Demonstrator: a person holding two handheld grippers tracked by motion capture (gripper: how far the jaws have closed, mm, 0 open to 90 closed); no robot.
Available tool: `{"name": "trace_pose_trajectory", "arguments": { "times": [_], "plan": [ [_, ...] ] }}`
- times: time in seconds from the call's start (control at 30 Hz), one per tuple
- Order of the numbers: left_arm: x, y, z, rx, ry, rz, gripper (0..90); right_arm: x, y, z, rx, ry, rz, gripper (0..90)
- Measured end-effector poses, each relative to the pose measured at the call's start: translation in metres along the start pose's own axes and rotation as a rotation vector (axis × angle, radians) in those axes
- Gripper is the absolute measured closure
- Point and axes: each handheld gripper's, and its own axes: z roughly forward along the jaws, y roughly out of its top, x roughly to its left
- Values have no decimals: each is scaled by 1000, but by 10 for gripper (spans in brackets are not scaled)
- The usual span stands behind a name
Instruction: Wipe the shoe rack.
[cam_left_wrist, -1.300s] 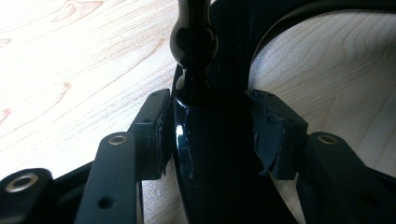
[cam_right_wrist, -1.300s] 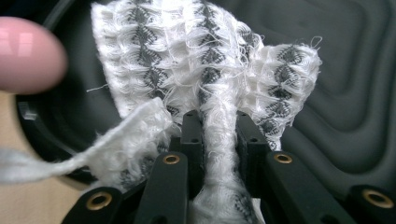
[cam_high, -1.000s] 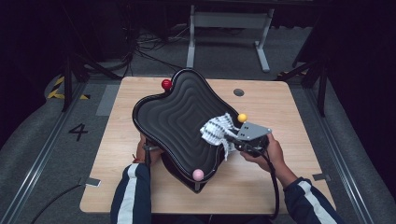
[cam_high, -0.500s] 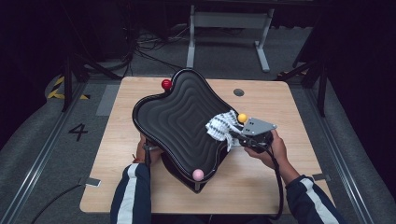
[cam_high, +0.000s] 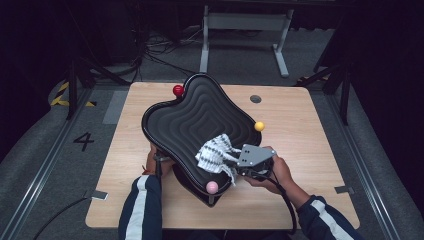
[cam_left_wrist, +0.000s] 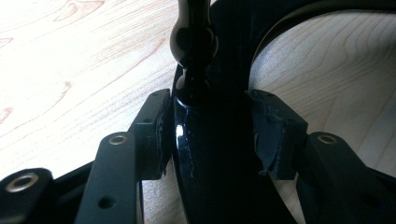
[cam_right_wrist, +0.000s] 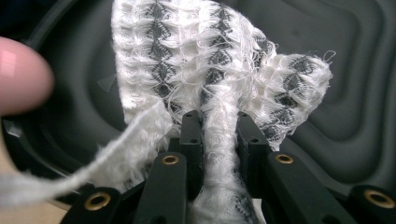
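Note:
A black tray (cam_high: 190, 117) with wavy ridges stands tilted on the wooden table, its near rim raised. Its feet end in a red ball (cam_high: 178, 90), a yellow ball (cam_high: 259, 126) and a pink ball (cam_high: 212, 187). My left gripper (cam_left_wrist: 208, 100) is shut on a glossy black leg of the tray (cam_left_wrist: 205, 149) under the near-left rim; in the high view the tray mostly hides it. My right gripper (cam_high: 231, 159) is shut on a white and grey woven cloth (cam_high: 214, 151), which lies pressed on the tray's near-right inner surface. The cloth (cam_right_wrist: 219, 60) fans out beyond the jaws.
The light wooden table (cam_high: 310, 130) has a small round grommet (cam_high: 255, 99) at its far right. A grey metal stand (cam_high: 245, 22) is on the floor behind the table. Dark floor and rails surround the table.
My right gripper has drawn the cloth from beside the yellow ball across the tray toward the near rim and the pink ball. The left hand and the tray have stayed put.

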Motion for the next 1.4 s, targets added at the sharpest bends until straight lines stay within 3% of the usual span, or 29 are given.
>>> {"name": "trace_pose_trajectory", "arguments": {
  "times": [0.1,0.3,0.4,0.43,0.57,0.6,0.7,0.73,0.93,1.03,1.27,1.4],
  "plan": [
    [0,0,0,-1,0,-1,507,7,5,1,-9,24,-30,765],
    [0,0,0,-1,-1,0,507,-1,2,5,6,-21,-12,767],
    [0,0,0,-1,0,-2,506,-19,-8,8,13,-48,56,769],
    [0,0,0,0,-2,-1,506,-19,-8,8,13,-48,56,769],
    [0,0,0,-1,-2,-1,506,-39,-16,9,39,-122,80,771],
    [2,1,0,6,-17,16,507,-42,-17,10,43,-136,84,771],
    [3,2,1,12,-23,11,506,-51,-19,11,47,-150,102,772],
    [4,2,1,16,-20,8,507,-56,-20,13,61,-177,99,772],
    [4,3,2,9,6,-5,507,-75,-21,20,72,-213,139,773],
    [5,3,2,17,-4,-8,506,-81,-21,22,78,-223,158,774],
    [5,3,2,16,-2,-8,506,-69,-18,19,48,-174,144,773],
    [4,3,2,17,1,-11,507,-51,-10,19,19,-110,100,772]
  ]
}}
